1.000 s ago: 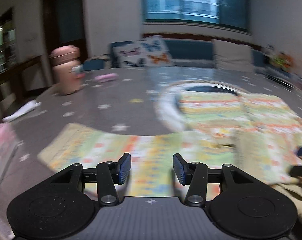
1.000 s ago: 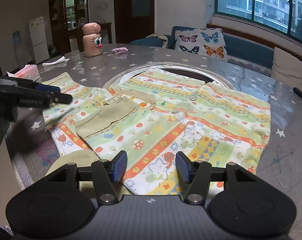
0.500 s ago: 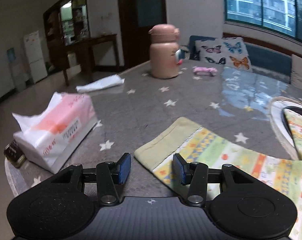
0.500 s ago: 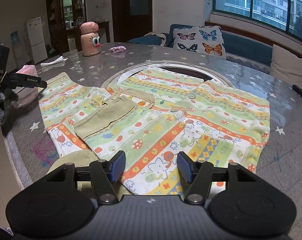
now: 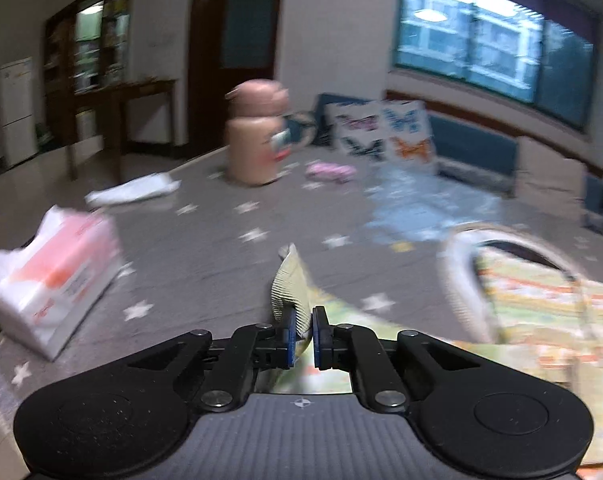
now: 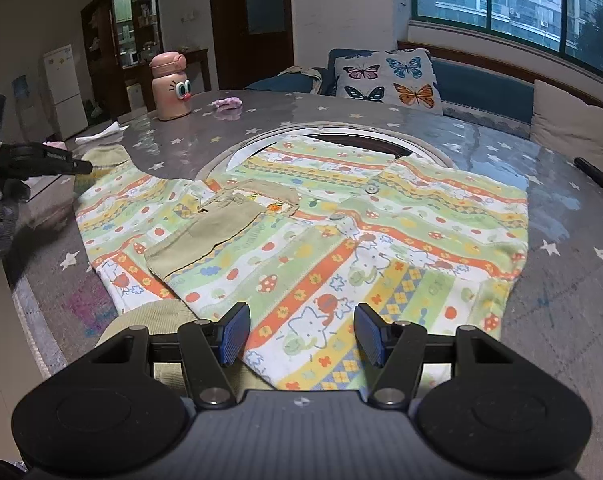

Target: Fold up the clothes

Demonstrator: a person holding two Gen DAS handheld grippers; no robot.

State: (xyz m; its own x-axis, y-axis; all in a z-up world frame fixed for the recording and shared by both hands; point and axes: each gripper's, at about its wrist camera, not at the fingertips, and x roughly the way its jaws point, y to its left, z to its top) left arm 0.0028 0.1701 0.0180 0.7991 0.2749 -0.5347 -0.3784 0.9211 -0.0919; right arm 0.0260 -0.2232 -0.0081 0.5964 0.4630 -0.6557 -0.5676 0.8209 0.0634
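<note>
The left claw (image 5: pixel 301 332) is pinching the shirt's sleeve cuff (image 5: pixel 289 288), lifting it off the tabletop (image 5: pixel 205 248); the right claw (image 6: pixel 301 338) is hovering wide over the shirt (image 6: pixel 341 232).

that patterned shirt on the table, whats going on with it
A person is folding the shirt, which lies spread flat on the star-patterned table. The left gripper is shut on the ribbed sleeve cuff, with the cuff standing up off the table. The right gripper hangs open over the near hem, holding nothing. A pink bottle and a tissue pack sit off to the side, untouched.
</note>
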